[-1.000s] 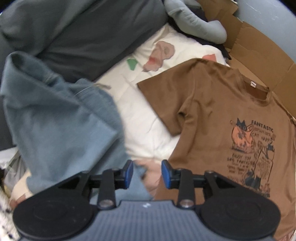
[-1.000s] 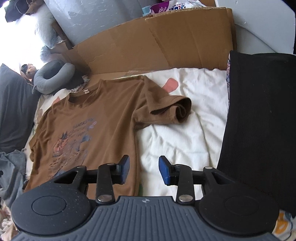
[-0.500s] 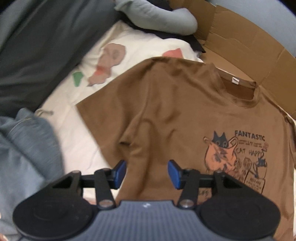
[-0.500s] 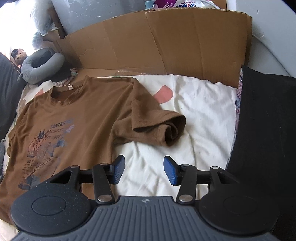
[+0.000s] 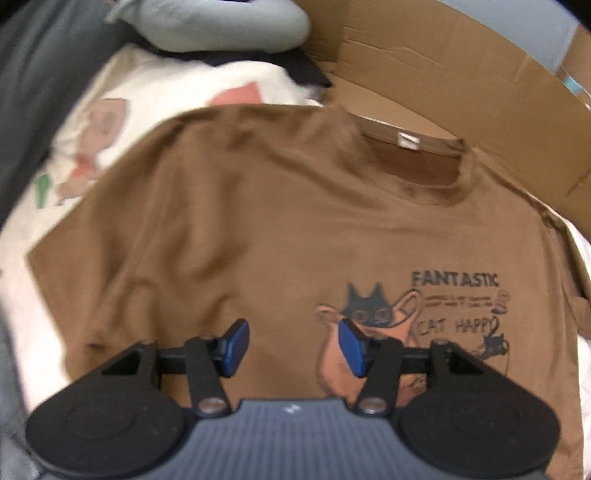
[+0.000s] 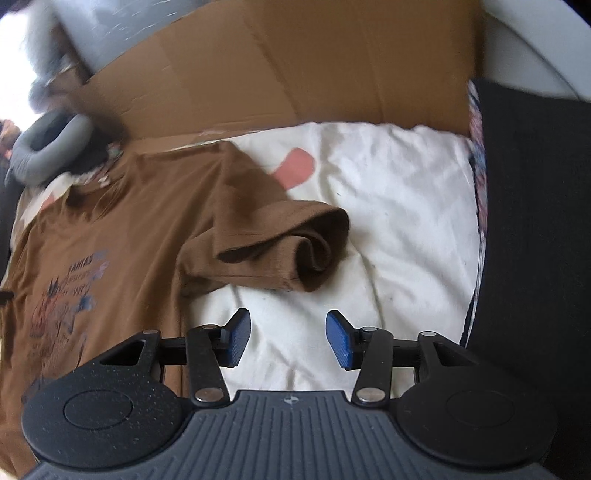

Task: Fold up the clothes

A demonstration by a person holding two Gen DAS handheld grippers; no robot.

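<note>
A brown T-shirt with a cat print and the word FANTASTIC lies face up on a white sheet. In the left wrist view my left gripper hovers open over the shirt's chest, beside the print, with nothing between its blue pads. In the right wrist view the same T-shirt fills the left side, and its sleeve is bunched and curled over on the sheet. My right gripper stands open over bare sheet just short of that sleeve.
Flattened cardboard stands along the far edge behind the collar. A grey neck pillow lies at the far left corner. Dark grey bedding borders the left, and a black fabric block borders the right.
Both grippers have moved forward and opened wider. The left one swung from the blue-grey garment onto the shirt's chest. The right one drew closer to the bunched sleeve.
</note>
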